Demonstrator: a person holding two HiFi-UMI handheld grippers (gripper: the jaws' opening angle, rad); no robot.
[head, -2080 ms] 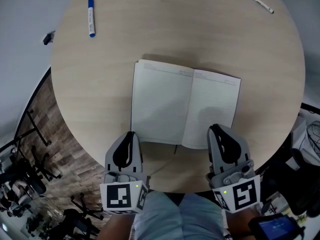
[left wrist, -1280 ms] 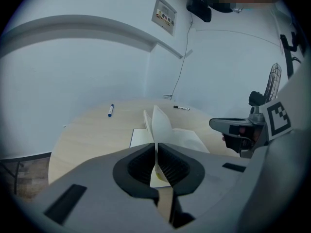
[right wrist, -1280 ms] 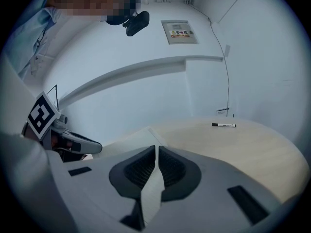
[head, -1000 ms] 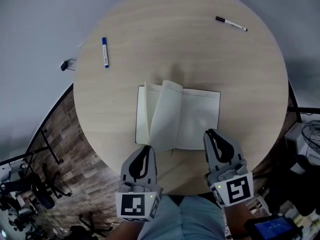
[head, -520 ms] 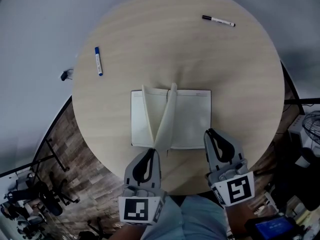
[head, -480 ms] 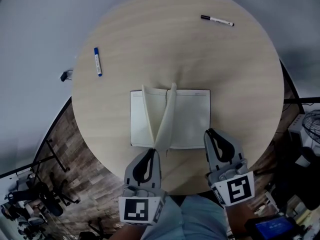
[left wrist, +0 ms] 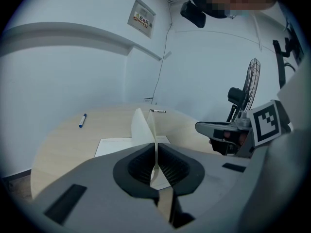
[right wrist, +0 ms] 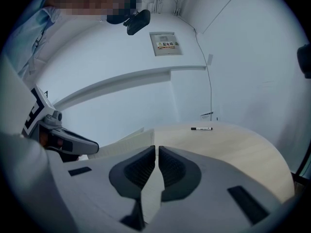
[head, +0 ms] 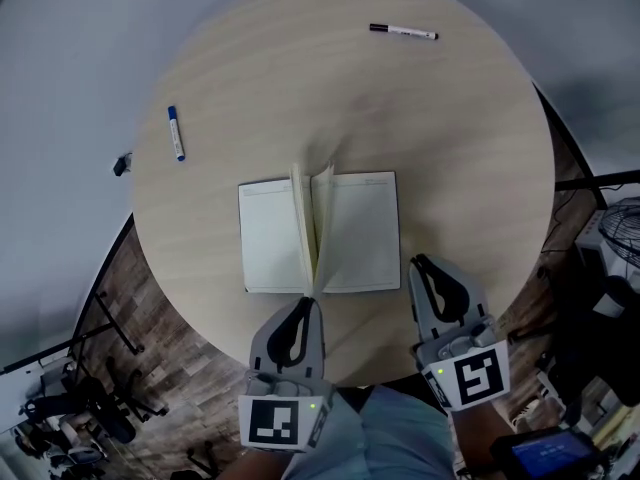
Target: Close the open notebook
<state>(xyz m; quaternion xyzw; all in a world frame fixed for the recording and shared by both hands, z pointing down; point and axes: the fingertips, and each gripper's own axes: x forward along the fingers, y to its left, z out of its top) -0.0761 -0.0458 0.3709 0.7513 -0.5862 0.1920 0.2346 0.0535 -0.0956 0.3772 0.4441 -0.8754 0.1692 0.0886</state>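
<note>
The notebook [head: 272,234] lies open in the middle of the round wooden table [head: 455,138]. A few of its leaves stand upright over the spine. My left gripper [head: 309,302] is at the book's near edge, shut on the bottom of a standing leaf. In the left gripper view the thin sheet [left wrist: 144,128] runs down between the closed pads of that gripper [left wrist: 155,154]. My right gripper [head: 423,262] hovers just off the book's near right corner, shut with nothing in it. In the right gripper view the white pages [right wrist: 124,142] lie to the left of its jaws [right wrist: 156,155].
A blue marker [head: 176,133] lies at the table's left side and a black pen [head: 402,32] at the far right. A fan [head: 622,240] and cables stand on the floor to the right. The table's near edge is just under both grippers.
The flat left-hand leaves have been lifted and swung rightward until they stand upright over the spine. The left gripper moved right with them. The right gripper stayed by the near right corner.
</note>
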